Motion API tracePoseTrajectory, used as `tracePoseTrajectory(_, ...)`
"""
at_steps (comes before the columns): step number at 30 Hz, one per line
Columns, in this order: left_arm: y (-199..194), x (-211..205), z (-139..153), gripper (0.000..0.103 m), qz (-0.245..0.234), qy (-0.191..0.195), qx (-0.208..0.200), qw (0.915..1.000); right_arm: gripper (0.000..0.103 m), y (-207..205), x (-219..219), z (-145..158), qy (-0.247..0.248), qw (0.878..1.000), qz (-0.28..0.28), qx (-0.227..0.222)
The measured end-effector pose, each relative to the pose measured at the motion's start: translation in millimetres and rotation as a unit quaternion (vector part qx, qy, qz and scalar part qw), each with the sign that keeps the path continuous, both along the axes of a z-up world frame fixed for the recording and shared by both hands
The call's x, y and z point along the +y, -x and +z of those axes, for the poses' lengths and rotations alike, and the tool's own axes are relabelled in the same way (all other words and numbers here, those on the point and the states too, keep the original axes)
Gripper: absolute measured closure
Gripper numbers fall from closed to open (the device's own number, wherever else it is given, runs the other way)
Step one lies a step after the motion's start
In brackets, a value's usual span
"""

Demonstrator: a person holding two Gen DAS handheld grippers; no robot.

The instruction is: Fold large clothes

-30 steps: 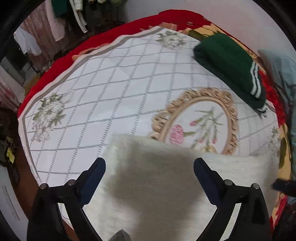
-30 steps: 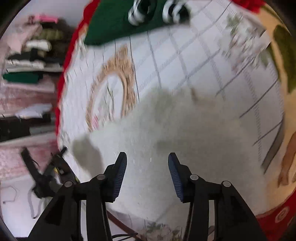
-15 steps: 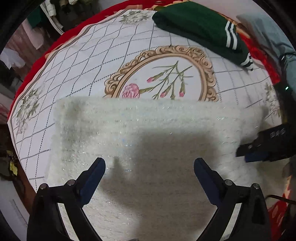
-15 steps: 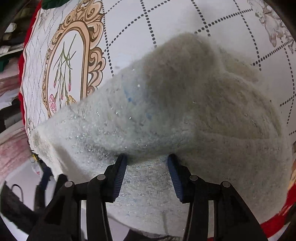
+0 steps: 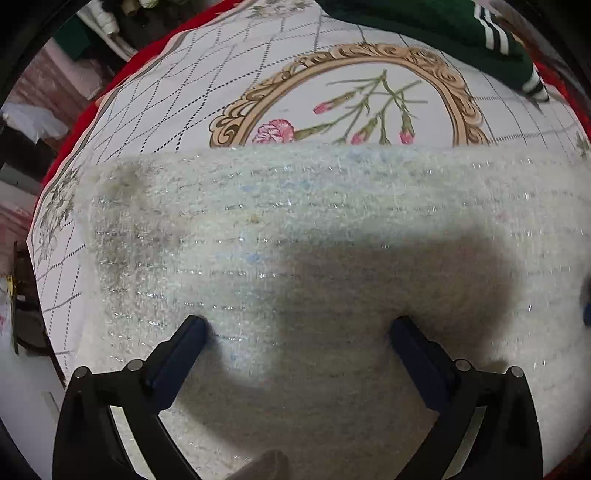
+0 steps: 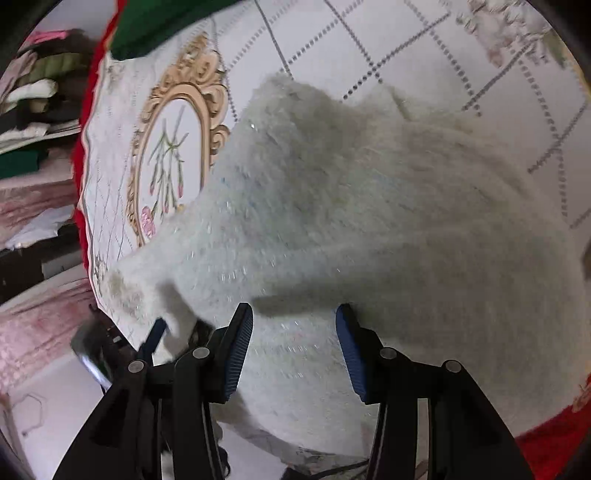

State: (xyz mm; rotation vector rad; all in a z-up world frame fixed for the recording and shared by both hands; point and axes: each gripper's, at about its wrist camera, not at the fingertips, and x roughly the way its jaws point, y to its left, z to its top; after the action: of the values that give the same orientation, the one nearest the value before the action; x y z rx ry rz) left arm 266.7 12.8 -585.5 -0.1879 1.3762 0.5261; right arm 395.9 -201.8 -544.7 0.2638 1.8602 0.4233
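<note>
While the left gripper (image 5: 295,332) stands at its widest, its jaws having just been opening, nothing is clamped between them; the fuzzy white sweater (image 5: 295,229) lies flat directly beneath and ahead of its tips. The right gripper (image 6: 294,314) is about half open over the same garment, fabric lying between the fingers, though whether the pads press on it cannot be told. Beyond the left gripper the sweater ends in a straight edge across the floral cloth (image 5: 221,74). Ahead of the right gripper one thick layer lies over another. Farthest off rests a folded green garment (image 5: 443,22). Judgement: one garment done, the sweater partly folded, further folds outstanding.
</note>
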Motion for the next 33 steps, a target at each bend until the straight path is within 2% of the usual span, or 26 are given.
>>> tracePoseTrajectory(2,-1.2,1.5,-1.0,0.0,0.003,0.006,0.005,1.0,0.054,4.8,-3.2,10.7,0.0,1.0,0.0,-0.022)
tracePoseTrajectory(4,-2.4,3.3,-0.9,0.0,0.005,0.011,0.009,0.9999,0.054,5.7,-0.8,8.6,0.001,0.999,0.006,-0.031)
tracePoseTrajectory(7,-2.4,9.2,6.1,0.0,0.019,0.021,0.008,0.9996,0.058,2.6,-2.4,-18.6,0.032,0.998,0.032,-0.039)
tracePoseTrajectory(10,-2.4,6.0,28.5,0.0,0.025,0.03,-0.002,0.9992,0.058,-5.0,-2.7,-15.6,0.031,0.999,0.022,-0.027)
tracePoseTrajectory(11,-1.5,2.2,36.4,0.0,0.022,0.031,-0.01,0.9992,0.058,-6.0,-10.5,-7.9,0.013,0.999,0.01,-0.031)
tracePoseTrajectory(14,-3.4,-21.4,58.2,0.0,0.004,0.045,-0.032,0.9985,0.057,5.1,-49.8,20.4,-0.041,0.997,-0.036,-0.056)
tracePoseTrajectory(17,-9.4,-45.6,55.6,0.0,-0.005,0.082,-0.026,0.9963,0.044,39.7,-106.3,49.6,-0.037,0.993,-0.073,-0.089)
tracePoseTrajectory(18,-11.1,-49.6,51.2,0.0,-0.008,0.087,-0.021,0.996,0.039,57.3,-128.0,52.4,-0.033,0.991,-0.095,-0.085)
tracePoseTrajectory(21,-19.2,-57.2,29.3,0.0,-0.017,0.07,-0.002,0.9974,0.037,95.2,-168.8,37.5,-0.044,0.986,-0.154,-0.055)
tracePoseTrajectory(23,-20.2,-53.6,21.5,0.0,-0.008,0.081,-0.003,0.9967,0.037,115.6,-194.1,11.3,-0.04,0.978,-0.202,-0.035)
tracePoseTrajectory(25,-19.9,-47.4,19.7,0.0,-0.003,0.098,-0.006,0.9952,0.037,122.2,-208.3,-10.7,-0.051,0.967,-0.245,-0.038)
tracePoseTrajectory(27,-19.2,-45.1,20.2,0.0,-0.008,0.104,-0.007,0.9946,0.037,121.5,-217.7,-30.3,-0.093,0.951,-0.292,-0.049)
tracePoseTrajectory(28,-19.3,-44.5,20.5,0.0,-0.012,0.104,-0.007,0.9945,0.037,120.7,-218.5,-35.3,-0.1,0.946,-0.302,-0.055)
tracePoseTrajectory(32,-21.4,-42.7,21.5,0.0,-0.025,0.1,-0.002,0.9946,0.037,107.9,-218.4,-55.4,-0.168,0.913,-0.364,-0.078)
tracePoseTrajectory(33,-22.4,-41.6,21.4,0.0,-0.026,0.101,-0.001,0.9945,0.036,103.8,-224.5,-55.6,-0.178,0.908,-0.371,-0.078)
